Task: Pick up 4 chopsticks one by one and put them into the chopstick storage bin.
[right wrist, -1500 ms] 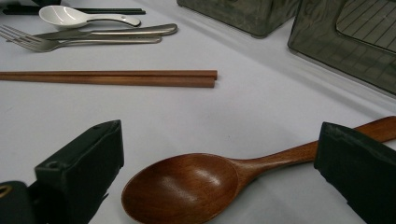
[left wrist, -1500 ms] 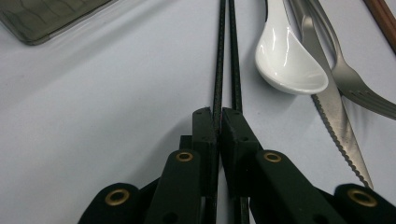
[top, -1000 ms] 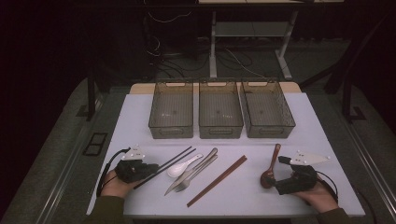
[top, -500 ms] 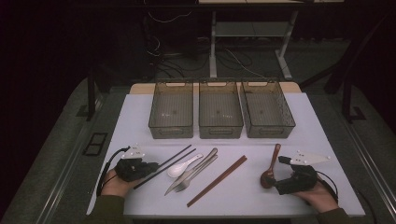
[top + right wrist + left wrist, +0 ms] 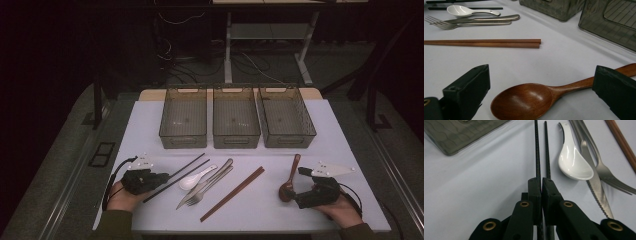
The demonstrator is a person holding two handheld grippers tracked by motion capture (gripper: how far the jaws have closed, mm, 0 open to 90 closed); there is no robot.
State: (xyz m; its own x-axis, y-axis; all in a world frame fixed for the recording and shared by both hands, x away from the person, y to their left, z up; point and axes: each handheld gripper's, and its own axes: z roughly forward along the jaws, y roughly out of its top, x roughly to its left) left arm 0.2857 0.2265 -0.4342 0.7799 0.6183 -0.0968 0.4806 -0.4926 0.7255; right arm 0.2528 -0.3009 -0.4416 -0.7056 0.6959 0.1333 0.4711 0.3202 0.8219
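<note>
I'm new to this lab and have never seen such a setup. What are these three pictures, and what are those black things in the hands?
No robot here: a person holds a pair of hand-worked tongs in each hand, and each pair carries its own camera. The high view looks down on the white table from the person's side. There you see the left tongs and the right tongs, and three see-through bins in a row at the far side. In front lie black chopsticks, a white spoon, a metal knife and fork, brown chopsticks and a wooden spoon.

The left gripper view looks along the left tongs, whose jaws are shut on one of the black chopsticks. The right gripper view looks along the right tongs, jaws wide open on either side of the wooden spoon, not gripping it.
</note>
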